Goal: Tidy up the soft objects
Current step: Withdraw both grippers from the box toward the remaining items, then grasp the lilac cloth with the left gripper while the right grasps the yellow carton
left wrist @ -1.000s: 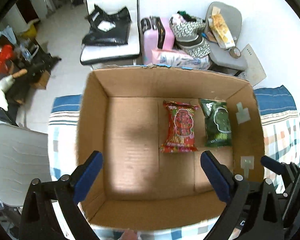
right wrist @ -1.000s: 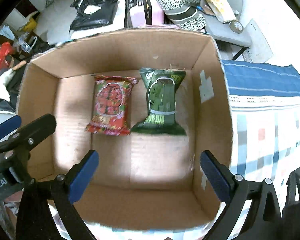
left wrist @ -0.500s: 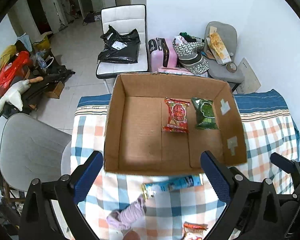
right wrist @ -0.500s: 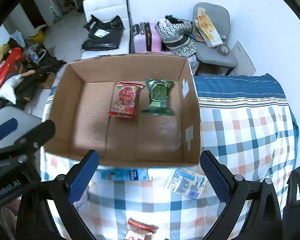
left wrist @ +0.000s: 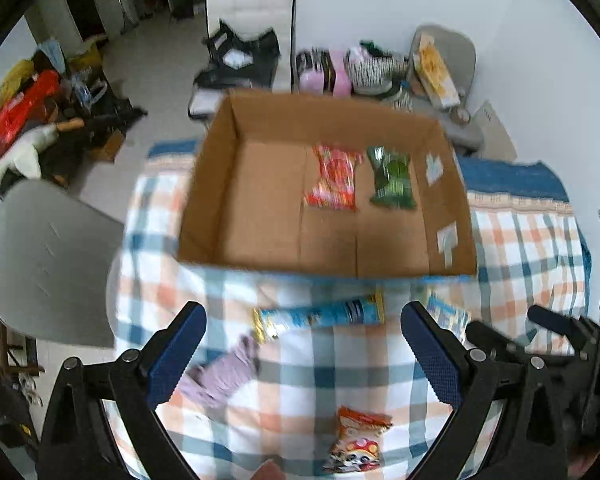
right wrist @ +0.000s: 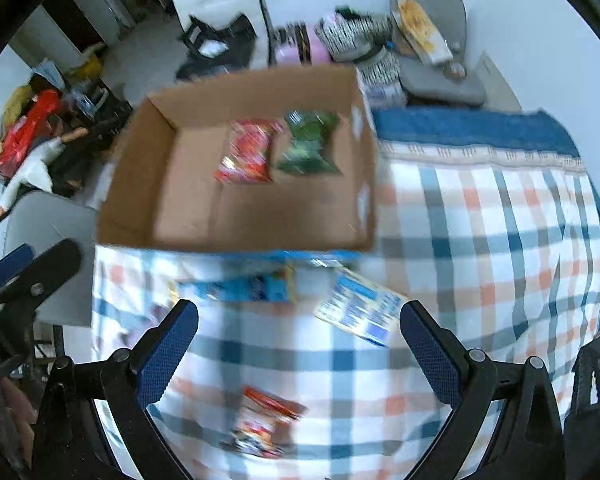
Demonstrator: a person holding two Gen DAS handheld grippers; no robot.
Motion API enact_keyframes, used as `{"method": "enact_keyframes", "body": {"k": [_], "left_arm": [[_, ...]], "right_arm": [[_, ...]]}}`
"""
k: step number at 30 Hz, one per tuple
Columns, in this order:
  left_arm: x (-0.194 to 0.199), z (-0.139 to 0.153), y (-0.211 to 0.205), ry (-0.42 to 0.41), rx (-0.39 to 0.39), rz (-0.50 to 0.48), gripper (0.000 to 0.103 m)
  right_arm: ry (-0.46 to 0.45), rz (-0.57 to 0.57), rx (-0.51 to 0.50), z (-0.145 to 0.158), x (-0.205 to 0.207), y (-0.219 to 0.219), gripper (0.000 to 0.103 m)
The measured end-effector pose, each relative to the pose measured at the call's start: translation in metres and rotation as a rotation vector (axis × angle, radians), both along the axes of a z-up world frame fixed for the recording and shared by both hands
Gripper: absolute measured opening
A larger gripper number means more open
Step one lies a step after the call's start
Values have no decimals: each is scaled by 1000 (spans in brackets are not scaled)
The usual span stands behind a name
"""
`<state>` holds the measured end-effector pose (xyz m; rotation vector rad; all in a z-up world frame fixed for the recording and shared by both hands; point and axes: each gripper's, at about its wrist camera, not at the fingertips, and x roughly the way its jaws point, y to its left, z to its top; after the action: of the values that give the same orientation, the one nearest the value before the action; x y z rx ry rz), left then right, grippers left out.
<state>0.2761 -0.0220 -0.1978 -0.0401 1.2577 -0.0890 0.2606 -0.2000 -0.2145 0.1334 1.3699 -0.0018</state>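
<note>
An open cardboard box (left wrist: 204, 196) stands on the checked cloth and holds a red snack packet (left wrist: 334, 178) and a green snack packet (left wrist: 392, 178); the box (right wrist: 132, 184) and both packets (right wrist: 250, 150) (right wrist: 310, 142) also show in the right wrist view. In front of the box lie a blue tube-shaped packet (left wrist: 320, 314), a purple cloth bundle (left wrist: 220, 376), an orange snack packet (left wrist: 358, 444) and a flat blue-white packet (right wrist: 360, 306). My left gripper (left wrist: 302, 352) is open and empty above the cloth. My right gripper (right wrist: 300, 352) is open and empty too.
The checked cloth (right wrist: 480, 240) covers the table. A grey chair (left wrist: 48, 256) stands at the left. Behind the box are a white chair with black bags (left wrist: 244, 52), a pink suitcase (left wrist: 320, 74) and a grey chair with clutter (left wrist: 444, 68). The view is blurred.
Both grippers have pulled back and up from the box. The loose items on the cloth in front of the box have come into view. Both stay open.
</note>
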Motion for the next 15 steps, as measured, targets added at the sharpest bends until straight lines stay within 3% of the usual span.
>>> {"method": "enact_keyframes", "body": {"k": [3,6,8,11,15], "left_arm": [[-5,-36,-16,69,9,23,100],[-12,-70,-24,136,3,51,100],[-18,-90,-24,175,1,72,100],[-28,-115,-17,223,-3,114,100],[-40,-137,-12,257,-12,167,100]], "right_arm": [[101,-4,-45,-39,2,-24,102],[186,-76,-13,-73,3,-44,103],[170,-77,-20,-89,4,-48,102],[153,66,-121,-108,5,-33,102],[215,264,-186,-142,10,-19,102]]}}
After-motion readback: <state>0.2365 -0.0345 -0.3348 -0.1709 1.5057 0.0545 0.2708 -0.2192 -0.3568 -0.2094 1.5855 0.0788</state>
